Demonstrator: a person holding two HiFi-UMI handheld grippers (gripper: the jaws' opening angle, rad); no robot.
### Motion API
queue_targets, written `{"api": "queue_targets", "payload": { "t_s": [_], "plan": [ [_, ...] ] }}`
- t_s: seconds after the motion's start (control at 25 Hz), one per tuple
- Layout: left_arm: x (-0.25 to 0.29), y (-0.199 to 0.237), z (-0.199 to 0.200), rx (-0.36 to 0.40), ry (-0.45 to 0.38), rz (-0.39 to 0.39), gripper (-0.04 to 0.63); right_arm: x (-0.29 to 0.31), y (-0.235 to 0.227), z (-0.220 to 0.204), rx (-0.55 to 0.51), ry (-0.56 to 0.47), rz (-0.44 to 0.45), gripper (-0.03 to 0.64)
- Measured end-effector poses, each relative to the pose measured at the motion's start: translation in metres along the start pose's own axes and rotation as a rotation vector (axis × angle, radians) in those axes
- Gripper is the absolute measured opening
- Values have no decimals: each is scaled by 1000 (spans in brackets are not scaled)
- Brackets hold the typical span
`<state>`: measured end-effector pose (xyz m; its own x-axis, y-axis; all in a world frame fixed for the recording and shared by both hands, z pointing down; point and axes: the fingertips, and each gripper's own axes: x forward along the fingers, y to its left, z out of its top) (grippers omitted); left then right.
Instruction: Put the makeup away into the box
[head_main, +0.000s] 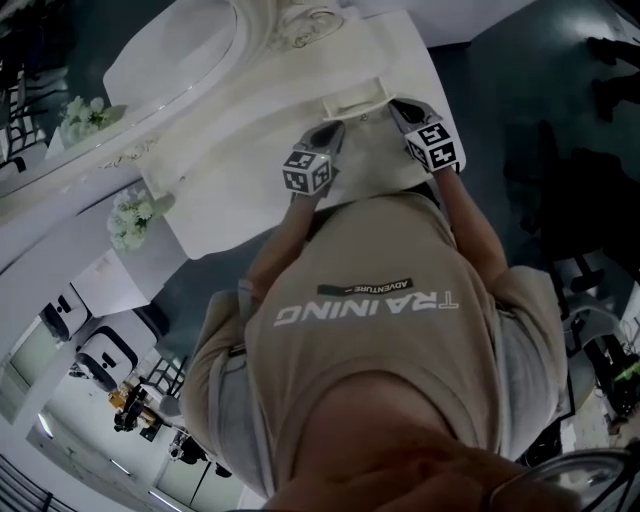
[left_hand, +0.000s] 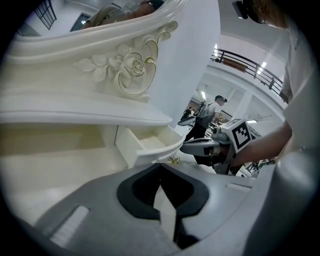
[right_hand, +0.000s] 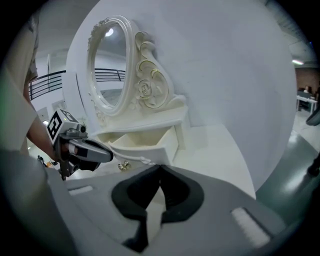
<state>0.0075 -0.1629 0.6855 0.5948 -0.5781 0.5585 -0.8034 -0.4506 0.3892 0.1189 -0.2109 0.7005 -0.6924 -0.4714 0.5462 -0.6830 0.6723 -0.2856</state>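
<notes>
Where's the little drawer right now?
In the right gripper view the open drawer sits mid-picture, just under the oval mirror, with the left hand-held gripper close beside it on the picture's left.

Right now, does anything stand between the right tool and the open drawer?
Nothing visible does. The right tool, shut and empty, points at the front of the drawer, with only tabletop between. The left tool is at the drawer's other side, off that line. No makeup is in view.
</notes>
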Motion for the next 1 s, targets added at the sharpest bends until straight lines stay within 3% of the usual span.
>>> {"api": "queue_targets", "payload": {
  "t_s": [0.56, 0.76, 1.0],
  "plan": [
    [21, 29, 28, -39, -2, 55, 8, 33, -26, 28, 40, -21, 48, 5],
    [23, 40, 40, -63, -29, 86, 8, 42, -29, 40, 22, -29, 80, 4],
    [37, 49, 54, -39, -30, 92, 8, 51, -44, 53, -34, -30, 102, 4]
  ]
}}
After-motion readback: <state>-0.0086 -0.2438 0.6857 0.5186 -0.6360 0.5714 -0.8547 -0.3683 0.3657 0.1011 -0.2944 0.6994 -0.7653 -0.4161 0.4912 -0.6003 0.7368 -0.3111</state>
